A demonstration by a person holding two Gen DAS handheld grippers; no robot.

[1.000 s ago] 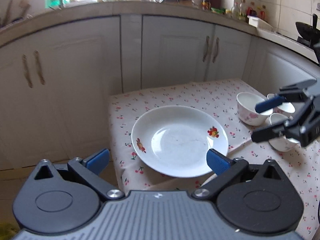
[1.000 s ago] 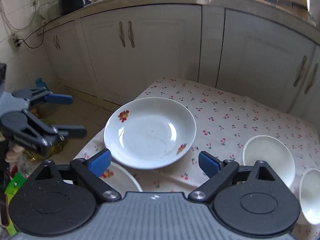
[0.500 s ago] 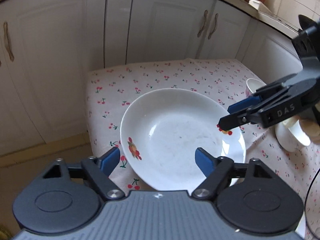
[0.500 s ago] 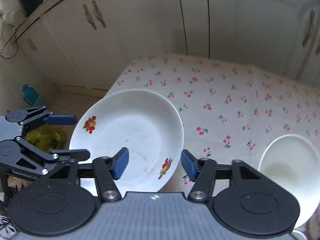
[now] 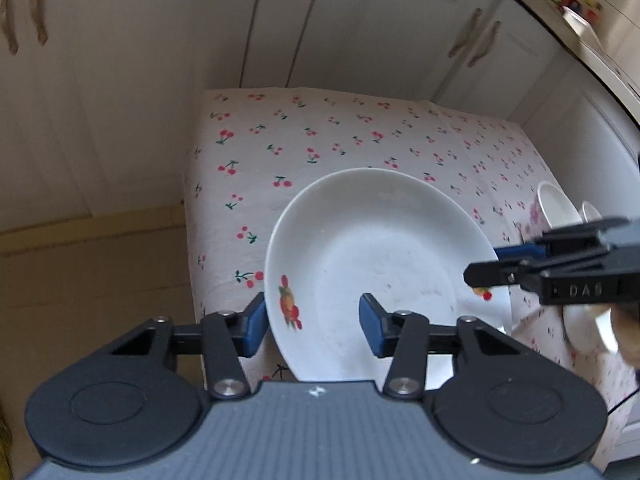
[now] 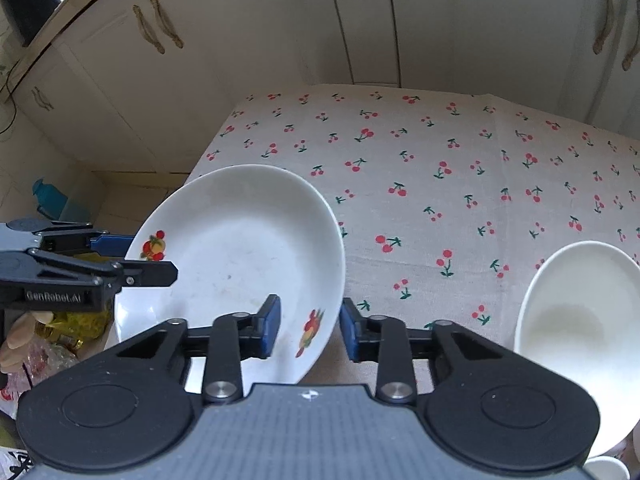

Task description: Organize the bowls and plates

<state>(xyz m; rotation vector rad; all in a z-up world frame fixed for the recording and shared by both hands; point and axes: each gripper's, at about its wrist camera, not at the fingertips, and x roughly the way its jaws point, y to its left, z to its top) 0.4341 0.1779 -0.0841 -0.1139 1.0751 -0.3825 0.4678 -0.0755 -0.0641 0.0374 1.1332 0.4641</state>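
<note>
- The plate (image 5: 380, 248) lies on the tablecloth (image 5: 320, 136) at the table's near corner, its rim between the two fingers of each claw.
- The left gripper (image 5: 312, 326) straddles the plate's left rim; the right gripper (image 6: 308, 330) straddles the opposite rim.
- Right of the right gripper, a bowl (image 6: 576, 320) sits apart from the plate.
- Beyond the right gripper, seen from the left one, two cups (image 5: 556, 210) stand side by side.
- Behind the table stand cabinet doors (image 6: 280, 32).
</note>
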